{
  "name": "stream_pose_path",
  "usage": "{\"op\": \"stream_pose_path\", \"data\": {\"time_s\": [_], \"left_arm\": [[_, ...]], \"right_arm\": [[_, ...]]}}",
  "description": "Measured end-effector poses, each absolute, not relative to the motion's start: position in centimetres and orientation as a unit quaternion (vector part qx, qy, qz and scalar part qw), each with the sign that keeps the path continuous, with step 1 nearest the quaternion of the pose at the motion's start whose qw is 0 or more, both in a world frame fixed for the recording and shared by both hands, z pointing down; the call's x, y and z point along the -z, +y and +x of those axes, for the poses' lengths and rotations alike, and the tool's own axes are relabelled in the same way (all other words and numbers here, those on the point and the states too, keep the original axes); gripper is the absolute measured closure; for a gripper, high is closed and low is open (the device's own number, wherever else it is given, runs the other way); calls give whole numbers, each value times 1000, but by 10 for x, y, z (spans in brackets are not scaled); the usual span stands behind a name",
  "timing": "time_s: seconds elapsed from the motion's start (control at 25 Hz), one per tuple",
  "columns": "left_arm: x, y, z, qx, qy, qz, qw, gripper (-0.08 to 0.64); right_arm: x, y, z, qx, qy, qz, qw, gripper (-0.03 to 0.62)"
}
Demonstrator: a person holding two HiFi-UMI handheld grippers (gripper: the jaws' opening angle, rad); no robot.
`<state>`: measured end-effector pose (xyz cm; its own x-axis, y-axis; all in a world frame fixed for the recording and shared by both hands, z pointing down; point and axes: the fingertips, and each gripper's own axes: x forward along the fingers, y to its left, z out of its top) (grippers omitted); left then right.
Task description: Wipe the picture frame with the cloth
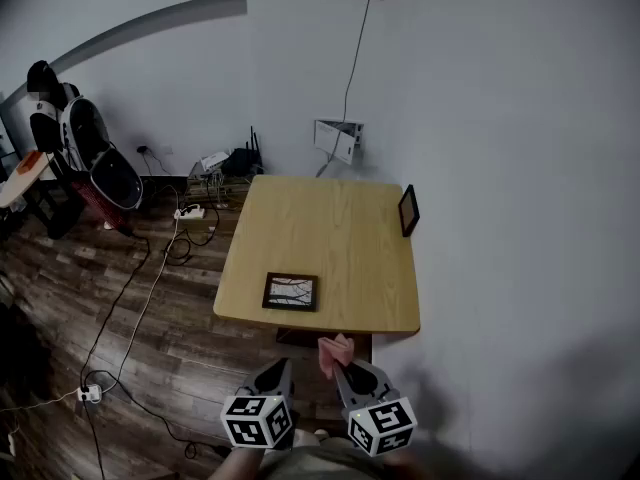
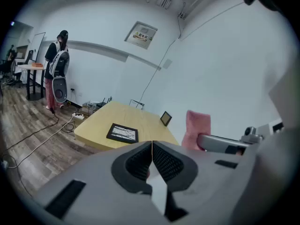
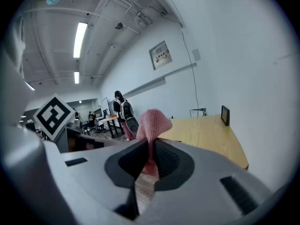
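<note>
Wooden table (image 1: 345, 230), picture frame (image 1: 290, 291) lying flat, small frame (image 1: 408, 210) upright

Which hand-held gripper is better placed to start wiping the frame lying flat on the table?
Right. The right hand-held gripper is shut on the cloth, while the left hand-held gripper is shut and empty. Both are short of the table where the frame lies.

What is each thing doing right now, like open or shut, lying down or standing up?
left gripper: shut, nothing in it.
right gripper: shut on the pink cloth.
pink cloth: pinched, bunched end sticking up.
big picture frame: lying flat on the table, near its front edge.
small frame: standing up beside the wall.
</note>
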<state>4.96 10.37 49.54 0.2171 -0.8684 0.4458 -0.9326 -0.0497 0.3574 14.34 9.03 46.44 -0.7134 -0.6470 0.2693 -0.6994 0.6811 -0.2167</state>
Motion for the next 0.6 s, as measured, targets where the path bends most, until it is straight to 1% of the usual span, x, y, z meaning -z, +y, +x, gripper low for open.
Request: {"op": "stream_pose_path", "data": {"time_s": [0.44, 0.6], "left_arm": [[-492, 123, 60, -37, -633, 716, 293, 555], [-491, 127, 57, -35, -635, 714, 291, 555]], "right_arm": [[-461, 102, 152, -140, -918, 358, 99, 571], [-462, 105, 145, -152, -921, 346, 90, 569]]}}
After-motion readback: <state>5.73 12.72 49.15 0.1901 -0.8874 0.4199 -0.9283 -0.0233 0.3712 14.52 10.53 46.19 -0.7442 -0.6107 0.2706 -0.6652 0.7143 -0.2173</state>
